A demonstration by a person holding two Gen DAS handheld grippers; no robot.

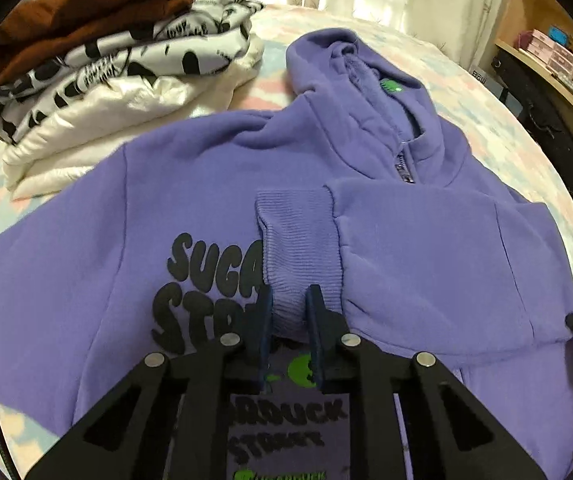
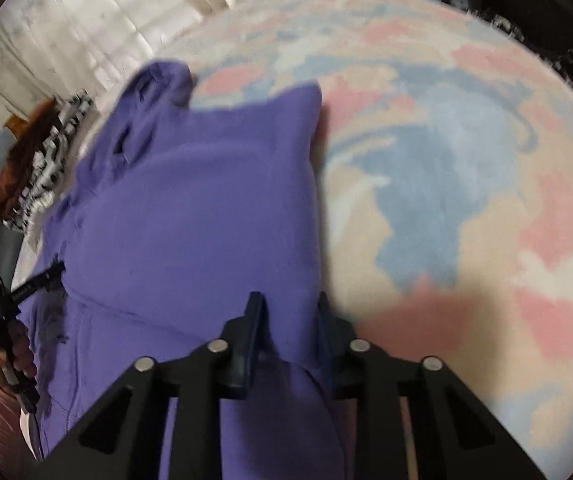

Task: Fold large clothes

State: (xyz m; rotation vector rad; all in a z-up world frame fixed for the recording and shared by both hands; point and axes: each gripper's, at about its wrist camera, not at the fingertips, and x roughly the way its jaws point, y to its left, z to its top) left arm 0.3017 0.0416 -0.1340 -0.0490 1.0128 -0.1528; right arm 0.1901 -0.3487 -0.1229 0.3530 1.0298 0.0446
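A purple zip hoodie [image 1: 190, 184] with black "SUGAR" lettering lies front up on the bed, hood pointing away. Its right sleeve [image 1: 438, 256] is folded across the chest. My left gripper [image 1: 289, 300] is shut on the ribbed cuff [image 1: 298, 240] of that sleeve, just above the chest print. In the right wrist view the hoodie [image 2: 190, 208] fills the left half. My right gripper [image 2: 290, 312] stands around the hoodie's folded side edge, fabric between the fingers; whether it pinches the cloth I cannot tell.
A stack of folded clothes [image 1: 118, 64], brown, black-and-white and cream, lies at the bed's far left. The pastel patterned bedspread [image 2: 466, 180] stretches right of the hoodie. A wooden shelf with boxes [image 1: 554, 56] stands at the right. Curtains hang behind the bed.
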